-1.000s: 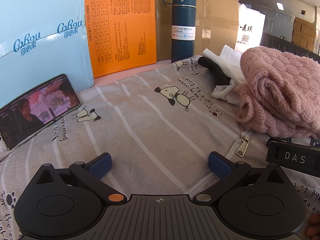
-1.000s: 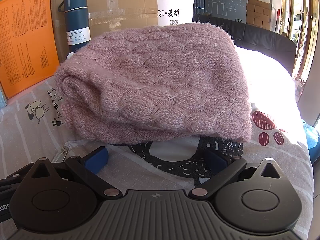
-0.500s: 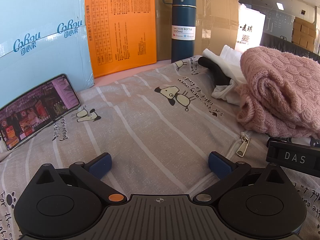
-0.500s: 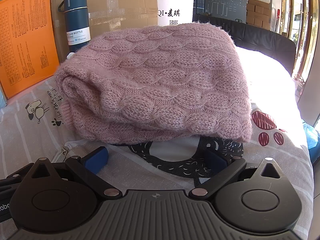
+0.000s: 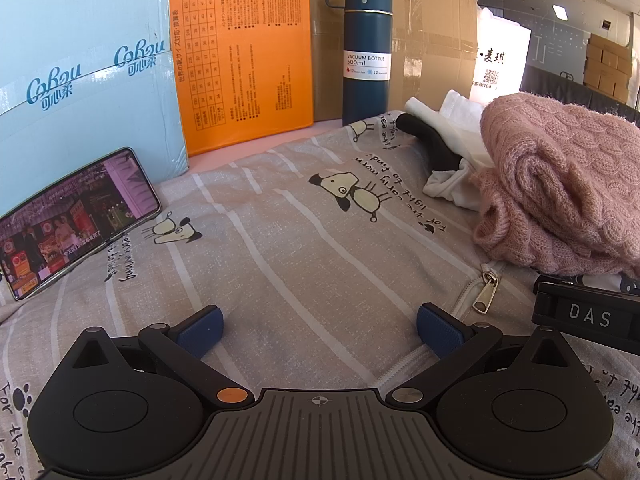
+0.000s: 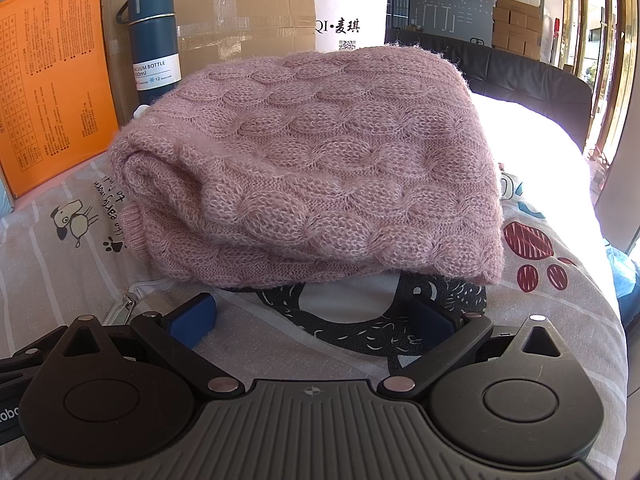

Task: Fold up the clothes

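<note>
A: Item one: left hand-held gripper [image 5: 318, 330]. Condition?

B: Jaws spread wide, nothing between them, low over the beige striped cloth printed with cartoon dogs [image 5: 280, 240] that covers the table. Right hand-held gripper [image 6: 312, 316]: likewise wide open and empty, pointed at the stack.

A: Item two: the clothes.

B: Pink cable-knit sweater [image 6: 312, 160], folded into a thick bundle, lying toward the right side of the table on top of a white garment with a black graphic print [image 6: 352, 312]. A white cloth with a black piece [image 5: 444, 148] lies just behind it toward the back edge.

A: Item three: bystanders.

B: Dark blue vacuum bottle [image 5: 366, 48], upright at the back edge against a brown cardboard box [image 5: 432, 32]; orange printed box [image 5: 240, 52]; pale blue carton [image 5: 80, 64]; smartphone with a lit screen [image 5: 76, 220], propped near the left edge; metal zipper pull [image 5: 486, 292] on the cloth's seam.

A: Hazards?

B: Judged only. Loose knit may snag on a fingertip and stretch. A grasp taking just the top layer would let the bundle unroll. Pinching low could catch the printed garment or the cover cloth too, dragging the cover and tipping the phone or bottle.
</note>
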